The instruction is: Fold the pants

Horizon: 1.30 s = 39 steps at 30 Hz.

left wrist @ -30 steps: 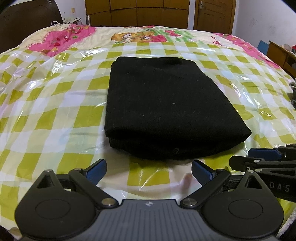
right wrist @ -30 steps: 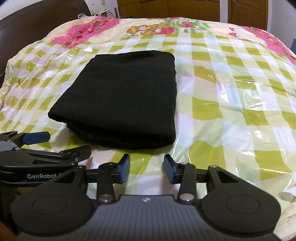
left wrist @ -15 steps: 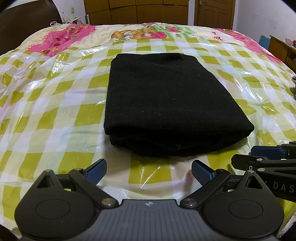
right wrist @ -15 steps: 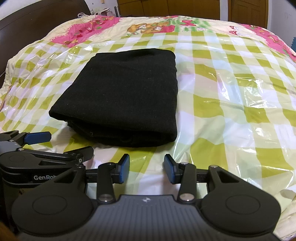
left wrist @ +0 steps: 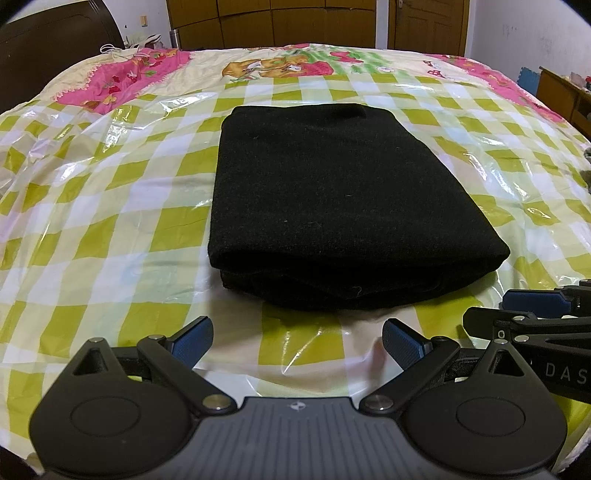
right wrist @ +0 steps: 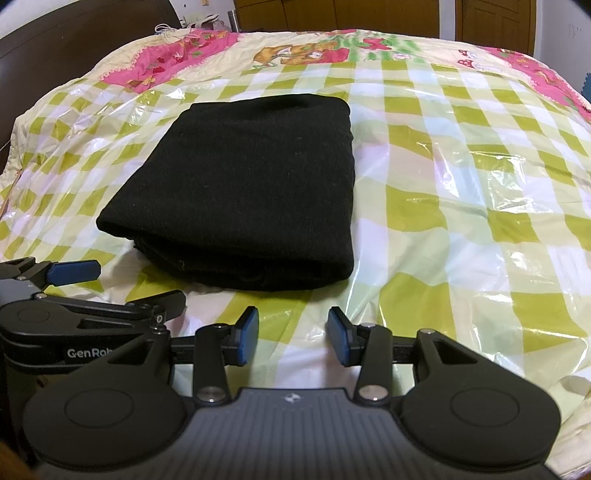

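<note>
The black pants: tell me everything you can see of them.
The black pants are folded into a thick, neat rectangle of dark, matte, wool-like cloth with faint lint specks. Stacked layers show along the near edge; the top face is smooth. They lie flat on the clear plastic sheet covering the green-checked bedspread. Nothing else touches them: the left claw and right claw sit open just short of the near edge.

Home bedroom, bed (left wrist: 110, 206) under checked cover, wooden wardrobe (left wrist: 273, 22), door (left wrist: 428, 26)
</note>
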Each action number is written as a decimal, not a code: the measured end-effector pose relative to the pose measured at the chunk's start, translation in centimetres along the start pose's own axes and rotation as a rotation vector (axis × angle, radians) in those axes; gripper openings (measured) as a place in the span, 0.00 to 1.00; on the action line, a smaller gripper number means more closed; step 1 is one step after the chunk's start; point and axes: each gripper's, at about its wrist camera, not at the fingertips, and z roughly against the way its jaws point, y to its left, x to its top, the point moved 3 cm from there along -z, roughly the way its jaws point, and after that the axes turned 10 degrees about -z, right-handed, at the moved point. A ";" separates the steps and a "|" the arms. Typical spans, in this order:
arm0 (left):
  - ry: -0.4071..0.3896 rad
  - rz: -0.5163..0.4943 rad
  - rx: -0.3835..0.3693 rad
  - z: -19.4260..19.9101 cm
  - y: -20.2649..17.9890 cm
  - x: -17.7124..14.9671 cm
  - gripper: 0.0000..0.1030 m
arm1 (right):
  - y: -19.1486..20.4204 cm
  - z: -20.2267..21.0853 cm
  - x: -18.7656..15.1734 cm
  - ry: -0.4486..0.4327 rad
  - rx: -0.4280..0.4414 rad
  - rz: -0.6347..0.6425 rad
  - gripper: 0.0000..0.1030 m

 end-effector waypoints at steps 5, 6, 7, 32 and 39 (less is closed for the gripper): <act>0.001 0.000 0.000 0.0 0.0 0.0 1.00 | 0.0 0.0 0.0 0.001 0.000 -0.001 0.42; 0.001 0.000 0.000 0.0 0.0 0.0 1.00 | 0.0 0.0 0.0 0.001 0.000 -0.001 0.42; 0.001 -0.001 0.000 0.0 0.0 0.0 1.00 | 0.0 0.0 0.0 0.002 0.000 -0.001 0.42; 0.006 -0.008 0.009 -0.1 0.1 0.0 1.00 | 0.0 -0.2 -0.3 0.003 -0.004 0.002 0.42; 0.011 -0.011 0.015 0.0 0.2 -0.2 1.00 | -0.1 -0.3 -0.4 0.006 -0.011 0.007 0.42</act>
